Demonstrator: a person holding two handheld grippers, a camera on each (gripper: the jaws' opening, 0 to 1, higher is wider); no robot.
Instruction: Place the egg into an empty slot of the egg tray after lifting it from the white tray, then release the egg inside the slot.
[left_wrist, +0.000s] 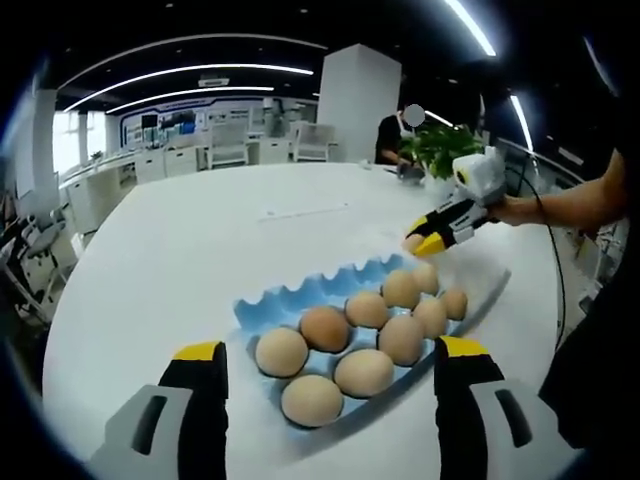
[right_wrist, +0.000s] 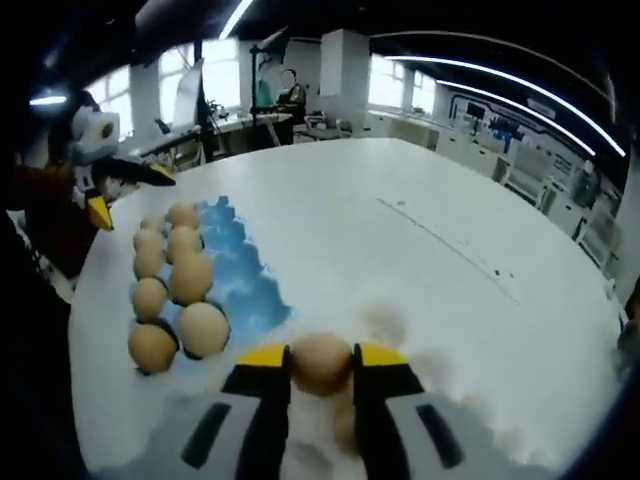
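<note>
Right gripper pinches an egg between its yellow fingertips, above the white table. Blue egg tray with brown eggs sits ahead-left of those fingers. Left gripper fingers spread wide, holding nothing, the egg tray just beyond them.

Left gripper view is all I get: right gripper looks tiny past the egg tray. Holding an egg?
Observer: Yes. Right gripper view shows the right gripper shut on an egg, one jaw on each side.
Operator: Over the tray?
Observer: No. The egg tray lies ahead, to the left in that view, its empty blue slots on the nearer side.
Operator: Left gripper in the way?
Observer: No. The left gripper sits past the tray's far end.
</note>
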